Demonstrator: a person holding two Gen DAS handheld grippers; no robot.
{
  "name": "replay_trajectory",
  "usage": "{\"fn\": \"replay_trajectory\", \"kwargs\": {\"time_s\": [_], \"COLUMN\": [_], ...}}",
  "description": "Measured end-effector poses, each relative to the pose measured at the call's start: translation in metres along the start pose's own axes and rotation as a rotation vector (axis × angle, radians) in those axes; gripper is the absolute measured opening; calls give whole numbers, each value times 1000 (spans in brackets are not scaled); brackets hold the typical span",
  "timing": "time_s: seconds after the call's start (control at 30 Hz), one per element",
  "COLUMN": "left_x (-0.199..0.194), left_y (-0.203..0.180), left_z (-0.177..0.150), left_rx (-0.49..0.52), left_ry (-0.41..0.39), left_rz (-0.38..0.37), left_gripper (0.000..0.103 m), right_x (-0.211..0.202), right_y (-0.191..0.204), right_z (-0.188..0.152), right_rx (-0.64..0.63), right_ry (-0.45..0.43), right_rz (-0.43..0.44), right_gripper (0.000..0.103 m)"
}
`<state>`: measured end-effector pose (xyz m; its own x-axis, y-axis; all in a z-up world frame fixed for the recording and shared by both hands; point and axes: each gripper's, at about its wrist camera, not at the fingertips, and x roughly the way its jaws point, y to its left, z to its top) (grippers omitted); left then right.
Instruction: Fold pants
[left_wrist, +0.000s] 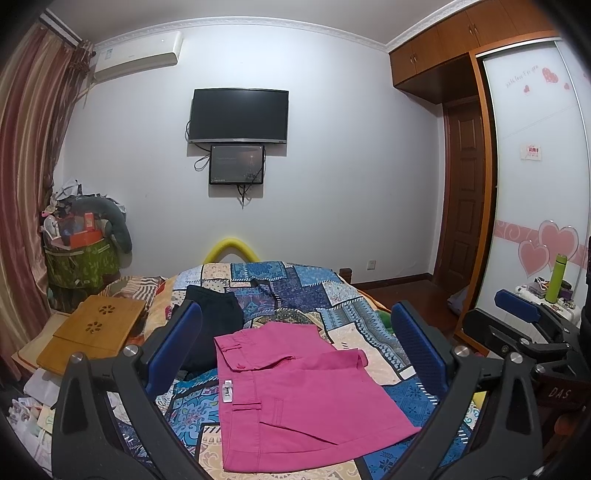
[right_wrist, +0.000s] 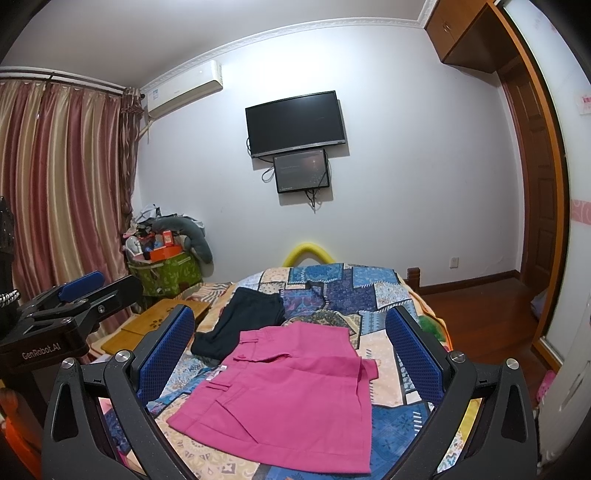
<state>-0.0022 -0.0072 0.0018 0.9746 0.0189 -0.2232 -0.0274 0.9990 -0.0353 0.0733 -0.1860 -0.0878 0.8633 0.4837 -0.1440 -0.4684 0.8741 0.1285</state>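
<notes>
Pink pants lie folded flat on the patchwork bedspread, waistband to the left. They also show in the right wrist view. My left gripper is open and empty, held above the pants. My right gripper is open and empty, also above them. In the left wrist view the right gripper shows at the right edge. In the right wrist view the left gripper shows at the left edge.
A dark folded garment lies on the bed behind the pink pants, also in the right wrist view. A wooden lap table sits left of the bed. A green bottle stands on a side table at right.
</notes>
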Motion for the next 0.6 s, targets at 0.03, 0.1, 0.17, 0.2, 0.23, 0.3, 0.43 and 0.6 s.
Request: {"fn": "replay_trajectory", "kwargs": {"time_s": [0.03,0.1,0.17,0.2,0.23,0.3,0.43,0.6], "left_x": [-1,1,3,5,7,12,29,67], "left_y": [0,1,2,1,2,5,10,24], "left_z": [-1,-2,-2,-3,-3,-5,-8,-20], "left_rx": [-1,-2,-4,-5,-6,-11,-21,-44], "left_ry": [0,4,9,13,18,32,66,154], "left_rz": [-2,-6,-8,-11,-16,-24,-19,-12], "left_gripper": [103,103,103,103,103,103,103,103], "right_x": [0,1,2,3,3,6,17,45], "right_y": [-1,-1,-2,-3,-3,-4,-12,-29], "right_z": [0,0,-1,-1,-2,-2,-6,-21], "right_rx": [2,4,5,5,5,4,15,30], "right_ry": [2,5,9,10,11,17,42,102], "right_rz": [0,-1,-2,-3,-4,-8,-18,-55], "right_gripper": [103,103,103,103,103,103,103,103]}}
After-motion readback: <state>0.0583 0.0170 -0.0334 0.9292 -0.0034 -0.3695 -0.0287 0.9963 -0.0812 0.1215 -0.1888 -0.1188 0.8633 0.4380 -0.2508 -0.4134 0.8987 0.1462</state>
